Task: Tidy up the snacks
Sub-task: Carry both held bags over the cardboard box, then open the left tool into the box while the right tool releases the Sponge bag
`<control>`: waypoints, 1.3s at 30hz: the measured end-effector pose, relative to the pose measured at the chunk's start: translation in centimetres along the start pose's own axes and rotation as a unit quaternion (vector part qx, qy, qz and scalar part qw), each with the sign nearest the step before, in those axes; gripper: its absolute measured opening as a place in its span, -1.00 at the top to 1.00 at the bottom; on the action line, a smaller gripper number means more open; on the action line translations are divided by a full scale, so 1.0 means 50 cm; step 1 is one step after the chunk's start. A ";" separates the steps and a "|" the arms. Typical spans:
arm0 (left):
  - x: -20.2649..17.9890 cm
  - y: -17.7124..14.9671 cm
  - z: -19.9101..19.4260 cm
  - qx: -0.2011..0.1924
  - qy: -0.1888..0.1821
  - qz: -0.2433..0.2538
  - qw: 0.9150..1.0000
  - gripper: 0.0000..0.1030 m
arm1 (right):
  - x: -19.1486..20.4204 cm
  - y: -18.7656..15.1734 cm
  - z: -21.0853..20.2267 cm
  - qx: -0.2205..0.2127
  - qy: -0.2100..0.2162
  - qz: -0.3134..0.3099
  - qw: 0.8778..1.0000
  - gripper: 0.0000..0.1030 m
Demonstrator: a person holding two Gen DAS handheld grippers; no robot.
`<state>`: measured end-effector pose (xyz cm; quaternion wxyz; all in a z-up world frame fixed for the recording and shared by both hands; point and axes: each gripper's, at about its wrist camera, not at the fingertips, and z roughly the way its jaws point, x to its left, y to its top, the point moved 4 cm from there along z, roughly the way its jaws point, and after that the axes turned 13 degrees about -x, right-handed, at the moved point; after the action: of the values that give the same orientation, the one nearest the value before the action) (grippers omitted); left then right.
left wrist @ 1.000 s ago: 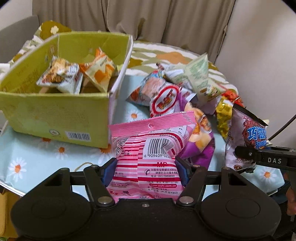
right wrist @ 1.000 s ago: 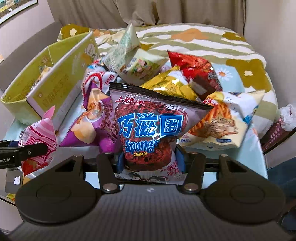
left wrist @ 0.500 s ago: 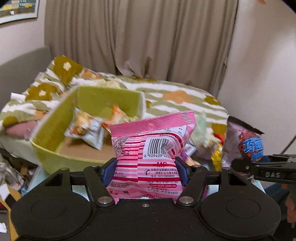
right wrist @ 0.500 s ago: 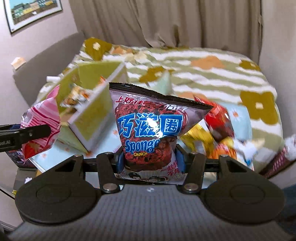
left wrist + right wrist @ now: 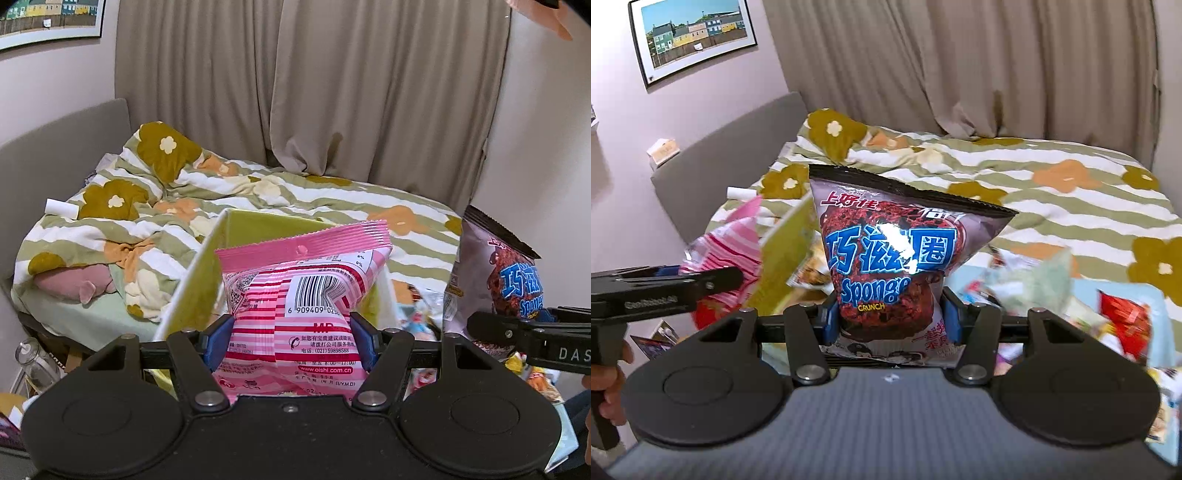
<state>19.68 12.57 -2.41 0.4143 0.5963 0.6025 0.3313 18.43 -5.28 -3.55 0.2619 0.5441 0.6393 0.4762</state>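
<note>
My left gripper (image 5: 290, 341) is shut on a pink striped snack bag (image 5: 295, 295) and holds it up in front of the yellow-green cardboard box (image 5: 199, 280). The bag hides most of the box. My right gripper (image 5: 888, 319) is shut on a purple Sponge Crunch bag (image 5: 894, 258), held high beside the left one. That bag also shows in the left wrist view (image 5: 498, 280). The pink bag (image 5: 727, 247) and the box wall (image 5: 786, 251) show at the left of the right wrist view. Loose snack bags (image 5: 1123, 317) lie blurred on the table below right.
A bed with a flowered striped quilt (image 5: 258, 192) lies behind the table, with curtains (image 5: 295, 81) beyond. A grey headboard (image 5: 731, 162) and a framed picture (image 5: 694, 37) are at the left. A glass bottle (image 5: 33, 362) stands low at the left.
Both grippers have risen and tilted up with their bags, so the views now look over the box and table toward the bed. The grips have not changed.
</note>
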 end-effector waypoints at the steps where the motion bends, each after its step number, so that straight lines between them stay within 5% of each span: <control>1: 0.010 0.002 0.013 0.004 -0.002 0.001 1.000 -0.36 | 0.014 0.002 0.016 0.003 0.000 0.001 1.000 -0.31; 11: 0.065 -0.039 0.144 0.065 -0.029 0.050 0.996 -0.41 | 0.091 -0.028 0.170 0.056 -0.046 0.038 0.997 -0.32; 13: 0.068 -0.049 0.160 0.079 -0.034 0.058 0.995 -0.55 | 0.097 -0.033 0.181 0.064 -0.058 0.041 0.995 -0.32; 15: 0.075 -0.054 0.163 0.081 -0.041 0.054 0.994 -0.90 | 0.100 -0.037 0.190 0.071 -0.069 0.041 0.994 -0.33; 19: 0.093 -0.056 0.158 0.085 -0.047 0.044 0.994 -0.98 | 0.100 -0.044 0.202 0.083 -0.082 0.039 0.992 -0.32; 39: 0.125 -0.032 0.083 0.062 0.026 -0.011 0.998 -0.98 | 0.116 -0.036 0.271 0.148 -0.008 0.056 0.987 -0.35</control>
<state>23.03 18.27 -6.32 0.3642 0.6051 0.6393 0.3042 27.62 4.67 -9.65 0.1566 0.6157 0.6691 0.3856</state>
